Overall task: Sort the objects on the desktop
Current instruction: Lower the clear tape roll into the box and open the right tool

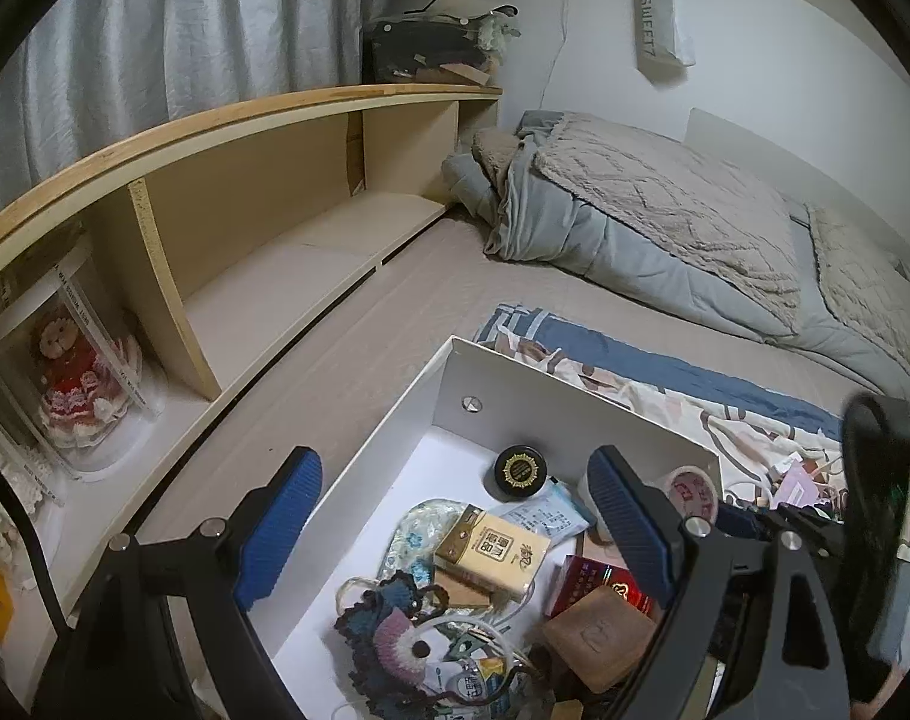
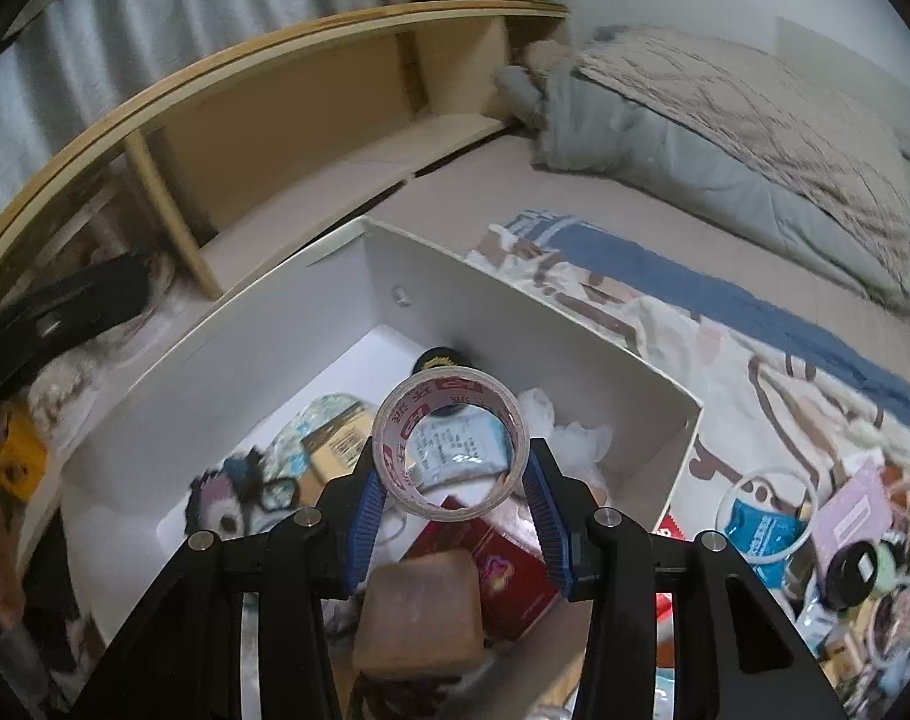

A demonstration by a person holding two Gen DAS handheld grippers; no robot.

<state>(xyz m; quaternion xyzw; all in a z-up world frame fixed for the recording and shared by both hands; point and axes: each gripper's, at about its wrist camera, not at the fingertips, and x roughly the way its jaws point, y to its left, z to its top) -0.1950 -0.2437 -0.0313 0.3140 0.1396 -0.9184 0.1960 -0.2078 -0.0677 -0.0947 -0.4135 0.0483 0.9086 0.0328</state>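
A: Over the white drawer box, item one: right gripper, fingers clamping a clear tape roll across its rim.

B: Orientation?

A: The roll's open axis is pointing forward along the fingers; it is hanging directly above the red carton and brown block inside the box.

B: Item two?

A: Left gripper, fingers spread wide, holding nothing, hovering over the box's left part.

B: Nearer hand?

A: The right is already carrying the roll; release probably needs only a downward drop.
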